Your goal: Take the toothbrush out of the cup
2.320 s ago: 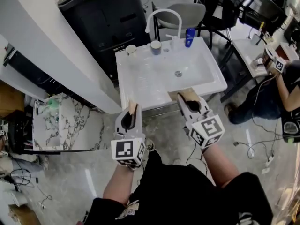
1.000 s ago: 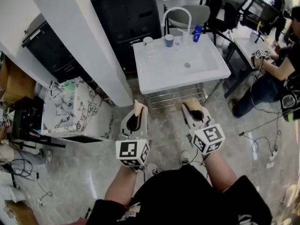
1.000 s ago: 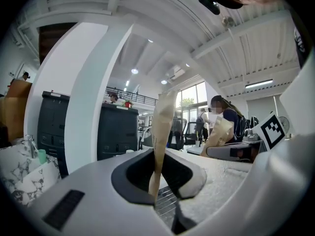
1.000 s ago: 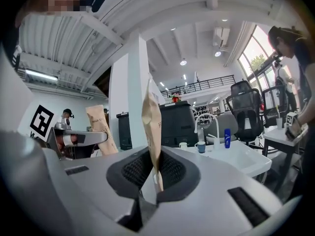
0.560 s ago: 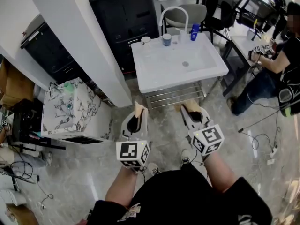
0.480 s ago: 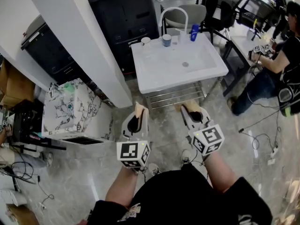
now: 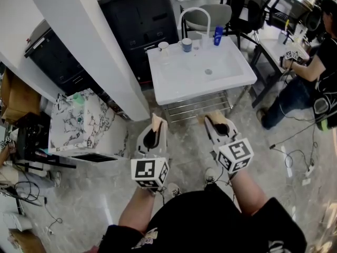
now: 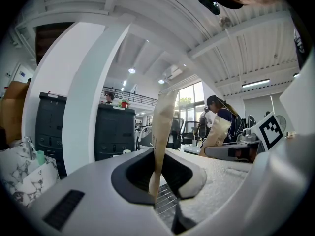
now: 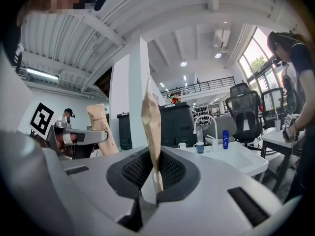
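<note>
From the head view, we see both tools held out level over the grey marble floor, well short of the white sink. The left gripper and the right gripper each show tan pads pressed together, with nothing caught in them. At the sink's back rim, by the arched faucet, stand a small white cup, a blue cup and a blue bottle. The blue cup sits just left of the faucet's foot, well apart from both grippers. We cannot make out the toothbrush at this size. A seated person works at the far right.

In the left gripper view, the left gripper has its jaws closed flat on each other and holds nothing. The right gripper shows beside it, with a dark cabinet and a white pillar beyond.

In the right gripper view, the right gripper is likewise closed and empty. Past it we see the sink, the faucet, the blue cup, the white cup and the blue bottle. The left gripper sits at the left of this view. Here too the toothbrush is too small for us to tell.
</note>
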Available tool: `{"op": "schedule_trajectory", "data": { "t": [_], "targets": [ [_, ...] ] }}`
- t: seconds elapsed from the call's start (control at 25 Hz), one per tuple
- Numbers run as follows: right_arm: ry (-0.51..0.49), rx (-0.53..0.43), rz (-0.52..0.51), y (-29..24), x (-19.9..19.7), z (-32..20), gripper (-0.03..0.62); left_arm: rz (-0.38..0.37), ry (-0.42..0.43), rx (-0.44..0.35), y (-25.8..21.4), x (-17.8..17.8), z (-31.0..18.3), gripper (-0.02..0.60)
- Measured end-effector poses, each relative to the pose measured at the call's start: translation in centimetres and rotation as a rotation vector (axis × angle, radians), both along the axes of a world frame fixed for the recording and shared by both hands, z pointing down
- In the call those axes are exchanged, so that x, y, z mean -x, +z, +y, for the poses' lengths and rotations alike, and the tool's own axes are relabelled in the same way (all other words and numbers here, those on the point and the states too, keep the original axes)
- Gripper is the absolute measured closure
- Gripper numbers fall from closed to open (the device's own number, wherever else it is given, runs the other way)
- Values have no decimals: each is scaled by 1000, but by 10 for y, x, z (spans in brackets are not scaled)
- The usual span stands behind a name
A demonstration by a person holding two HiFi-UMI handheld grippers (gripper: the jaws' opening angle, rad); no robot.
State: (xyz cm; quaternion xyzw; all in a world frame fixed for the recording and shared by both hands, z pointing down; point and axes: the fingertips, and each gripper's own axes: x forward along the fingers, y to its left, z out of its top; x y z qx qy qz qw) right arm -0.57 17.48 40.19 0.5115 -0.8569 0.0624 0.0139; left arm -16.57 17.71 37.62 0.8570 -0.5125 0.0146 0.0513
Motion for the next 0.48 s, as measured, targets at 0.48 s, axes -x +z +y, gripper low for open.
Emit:
{"op": "schedule_trajectory", "data": {
  "t": [0.48],
  "targets": [
    [-4, 5, 3, 1, -3, 2, 569, 3, -3, 0, 0, -3, 0, 549]
  ]
}}
